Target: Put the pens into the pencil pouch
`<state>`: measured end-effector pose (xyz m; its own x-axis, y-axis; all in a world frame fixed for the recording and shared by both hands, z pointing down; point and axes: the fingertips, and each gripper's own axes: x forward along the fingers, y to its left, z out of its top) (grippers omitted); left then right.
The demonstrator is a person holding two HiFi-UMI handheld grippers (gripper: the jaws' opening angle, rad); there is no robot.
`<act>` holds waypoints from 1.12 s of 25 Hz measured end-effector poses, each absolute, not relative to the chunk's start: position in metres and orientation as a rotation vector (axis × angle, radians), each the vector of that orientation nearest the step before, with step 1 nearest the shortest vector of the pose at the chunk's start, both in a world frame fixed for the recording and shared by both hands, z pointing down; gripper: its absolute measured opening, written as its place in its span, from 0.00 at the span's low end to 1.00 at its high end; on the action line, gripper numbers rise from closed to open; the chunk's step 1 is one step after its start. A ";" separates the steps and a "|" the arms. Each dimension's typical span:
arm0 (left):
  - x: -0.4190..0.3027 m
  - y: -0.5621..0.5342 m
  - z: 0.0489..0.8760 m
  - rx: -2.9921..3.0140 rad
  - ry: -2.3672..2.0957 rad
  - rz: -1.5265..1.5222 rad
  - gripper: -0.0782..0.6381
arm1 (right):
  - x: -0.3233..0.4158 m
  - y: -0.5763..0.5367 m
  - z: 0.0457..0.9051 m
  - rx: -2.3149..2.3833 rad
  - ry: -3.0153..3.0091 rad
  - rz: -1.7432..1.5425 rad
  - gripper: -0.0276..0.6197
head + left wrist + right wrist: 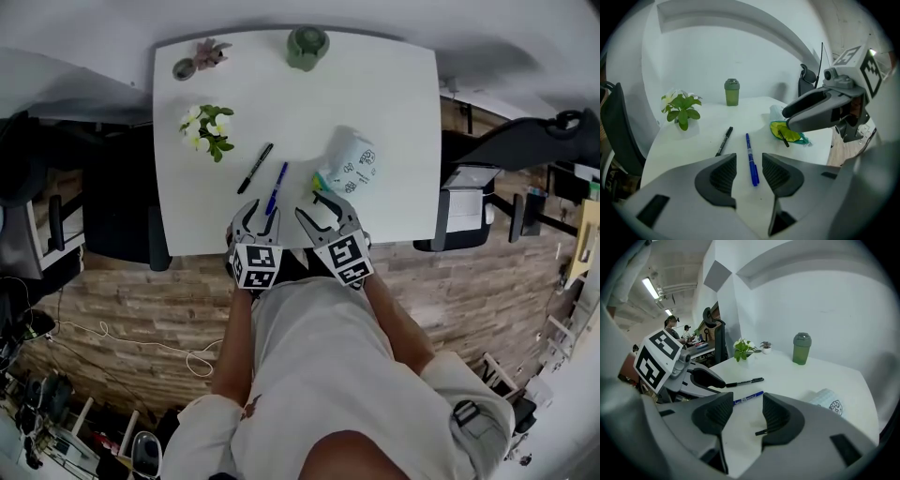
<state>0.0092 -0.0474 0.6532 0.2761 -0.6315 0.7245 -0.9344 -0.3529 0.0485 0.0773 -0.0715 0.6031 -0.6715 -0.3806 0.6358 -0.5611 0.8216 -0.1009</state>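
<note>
The bench (394,112) carries two loose pens. The blue pen (751,159) lies flat between the jaws of the left gripper (749,171). These jaws stand apart, and the pads do not touch the pen. The black pen (724,140) lies just to its left, near the plant (682,108). The pouch (790,132) lies on its side to the right, and a dark pen (783,138) lies in its open yellow mouth. The right gripper (743,416) hangs over this mouth, its jaws apart too and gripping nothing. A dark pen end (761,431) shows beside one jaw; I cannot tell if it touches. A green cup (307,47) stands at the far edge.
</note>
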 end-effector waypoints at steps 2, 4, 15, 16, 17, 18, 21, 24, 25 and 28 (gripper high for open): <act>0.009 -0.045 0.660 2.065 -1.399 0.863 0.33 | 0.075 -0.069 0.608 0.671 -2.381 0.387 0.35; 0.010 -0.043 0.665 2.056 -1.391 0.870 0.32 | 0.074 -0.067 0.612 0.659 -2.376 0.393 0.35; 0.014 -0.033 0.691 2.009 -1.334 0.891 0.26 | 0.072 -0.059 0.627 0.635 -2.350 0.417 0.33; 0.014 -0.033 0.692 2.006 -1.331 0.891 0.25 | 0.072 -0.058 0.628 0.631 -2.348 0.421 0.33; 0.014 -0.033 0.693 2.002 -1.329 0.891 0.25 | 0.072 -0.057 0.629 0.627 -2.346 0.424 0.33; 0.014 -0.032 0.695 1.999 -1.327 0.891 0.25 | 0.071 -0.056 0.630 0.624 -2.345 0.426 0.33; 0.015 -0.032 0.699 1.987 -1.324 0.894 0.23 | 0.071 -0.054 0.632 0.619 -2.343 0.430 0.33; 0.015 -0.031 0.703 1.977 -1.321 0.899 0.22 | 0.070 -0.053 0.633 0.619 -2.344 0.434 0.33; 0.015 -0.031 0.704 1.975 -1.323 0.899 0.22 | 0.070 -0.053 0.633 0.620 -2.344 0.435 0.33; 0.015 -0.031 0.704 1.982 -1.326 0.911 0.20 | 0.070 -0.052 0.633 0.628 -2.342 0.437 0.33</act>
<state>0.0149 -0.0314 0.7038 0.2727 -0.5403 0.7961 -0.9369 -0.3373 0.0921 0.0703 -0.0521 0.6325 -0.6633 -0.3197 0.6767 -0.5421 0.8285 -0.1400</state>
